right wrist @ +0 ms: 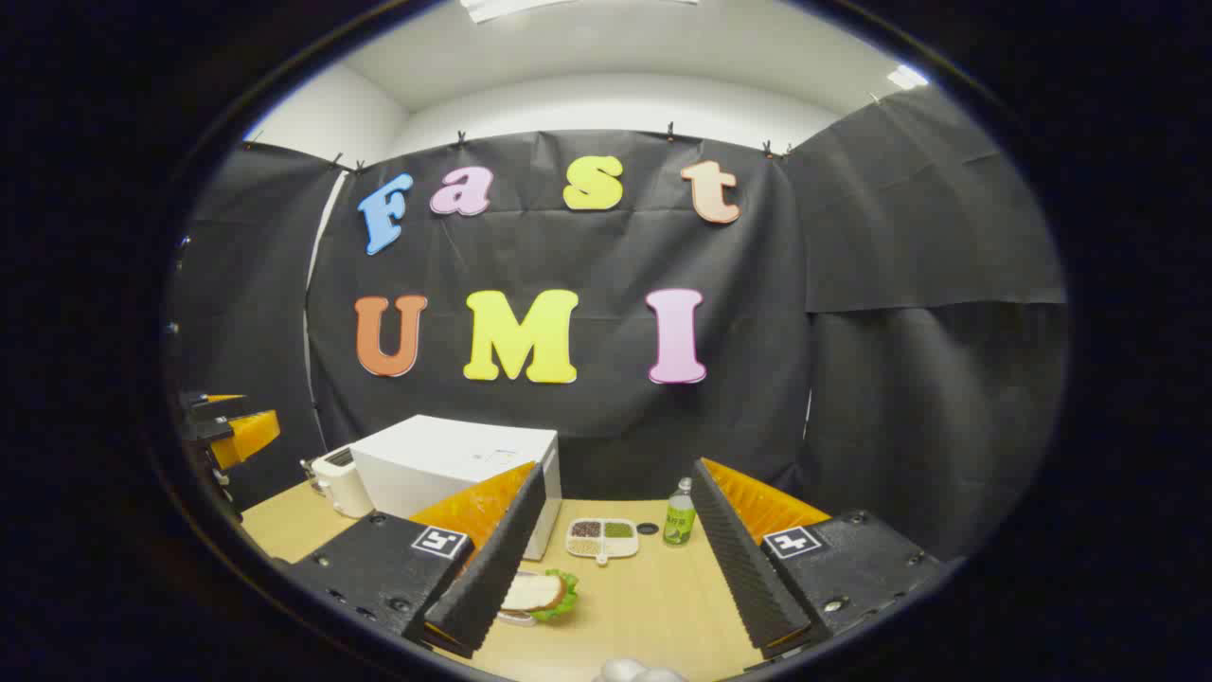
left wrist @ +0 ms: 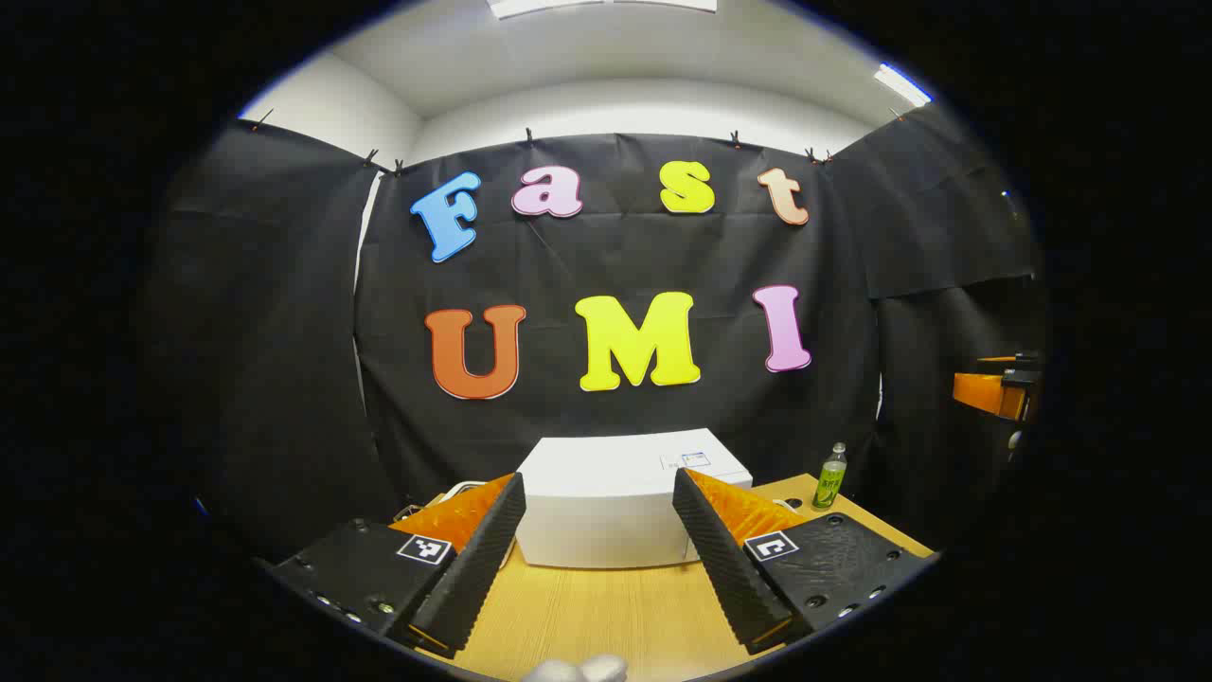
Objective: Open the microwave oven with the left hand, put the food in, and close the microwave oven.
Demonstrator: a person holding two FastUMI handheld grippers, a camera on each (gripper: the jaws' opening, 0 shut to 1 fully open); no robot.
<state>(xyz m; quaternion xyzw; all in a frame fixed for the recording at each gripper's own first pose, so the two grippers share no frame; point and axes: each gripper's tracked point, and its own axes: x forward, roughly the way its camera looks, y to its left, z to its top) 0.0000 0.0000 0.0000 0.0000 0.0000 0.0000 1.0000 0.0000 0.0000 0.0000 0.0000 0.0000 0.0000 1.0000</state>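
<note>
Left gripper (left wrist: 598, 530): fingers spread wide, nothing between them; inner faces ribbed, wedge-shaped, with flat blocks at the base carrying square printed markers. Straight ahead, framed between the fingers, the microwave oven (left wrist: 615, 511): a white, smooth, boxy shell with rounded corners, door shut, standing on the desk (left wrist: 606, 616), which is pale wood-grain laminate. A small green bottle (left wrist: 830, 478) with a pale cap stands upright to the oven's right, apart from it.

Right gripper (right wrist: 615, 545): fingers likewise wide apart, empty, same ribbed wedges. In the right gripper view the microwave oven (right wrist: 445, 459) sits to the left, seen corner-on. Beside it further left, a small white toaster-like appliance (right wrist: 341, 481). Food: a sandwich (right wrist: 540, 594), pale bread over ruffled green lettuce, on a plate on the desk in front of the oven, partly behind the left-hand finger. Beyond it, a shallow white divided tray (right wrist: 601, 538) with dark, green and tan fillings; the green bottle (right wrist: 679, 516) stands just beside the tray.
</note>
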